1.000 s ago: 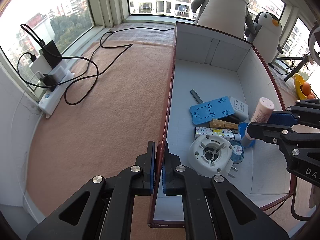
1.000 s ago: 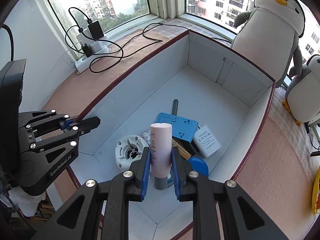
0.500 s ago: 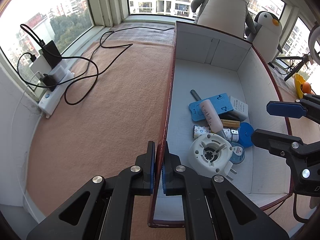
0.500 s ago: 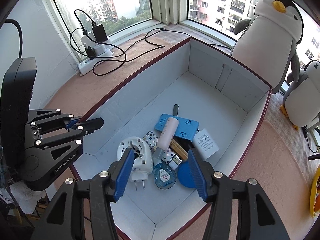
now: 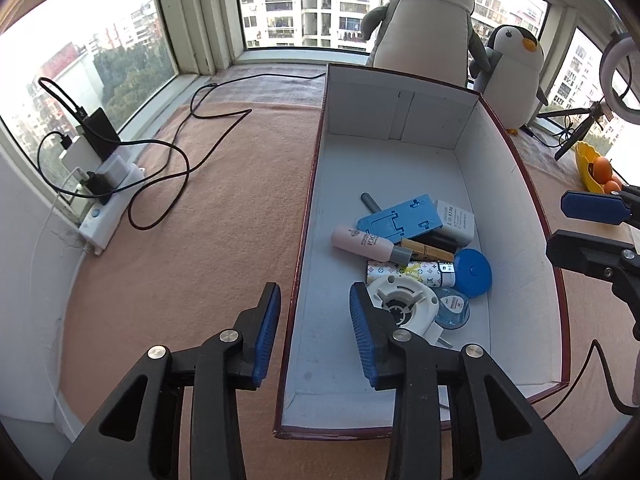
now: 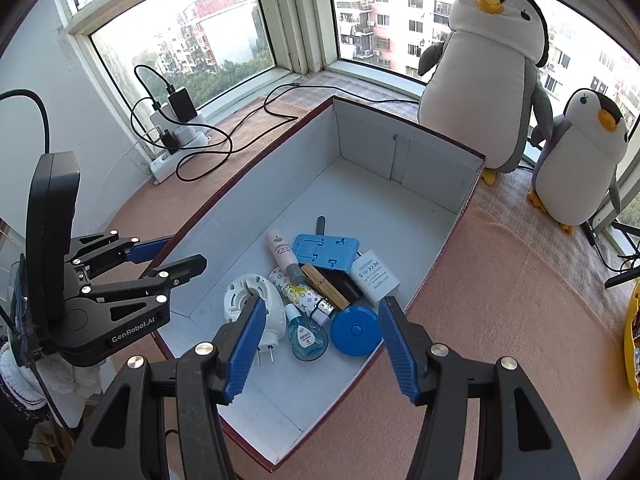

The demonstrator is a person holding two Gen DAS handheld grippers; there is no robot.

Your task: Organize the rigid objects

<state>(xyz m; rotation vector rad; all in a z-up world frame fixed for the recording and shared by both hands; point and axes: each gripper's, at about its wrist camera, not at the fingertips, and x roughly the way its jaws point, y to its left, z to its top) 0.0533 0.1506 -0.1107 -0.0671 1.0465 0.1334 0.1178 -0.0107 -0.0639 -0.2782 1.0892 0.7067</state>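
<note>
Two grippers hang over the near end of a white box (image 6: 436,196) with a dark red rim. The left gripper (image 5: 314,334) straddles the box's left wall; its jaws, clamped on that wall a second ago, are opening and no longer press it. Its side reads "GenRobot.AI" in the right wrist view. The right gripper (image 6: 322,340) has its jaws spread with nothing pinched; a second ago they held the pink bottle (image 6: 282,254) upright, and they are opening still.

Nearest in the box lie a white round plug-in device (image 6: 250,306), a clear blue dropper bottle (image 6: 306,336) and a blue round case (image 6: 354,330). Behind them a white tube with a coloured monogram print (image 6: 306,296) lies flat. The pink bottle now lies on its side across the pile, grey cap toward the near right, its label showing letters like "OGI". Beside its cap sits a wooden clip (image 6: 324,286). Farther back are a blue plastic stand (image 6: 326,250) and a white adapter (image 6: 374,278) with small print, "AC/DC ADAPTER" just legible.

Left of the box on the pink cloth sits a power strip (image 5: 110,200) with chargers and black cables. Beyond the far wall stand two plush penguins (image 6: 484,76).
</note>
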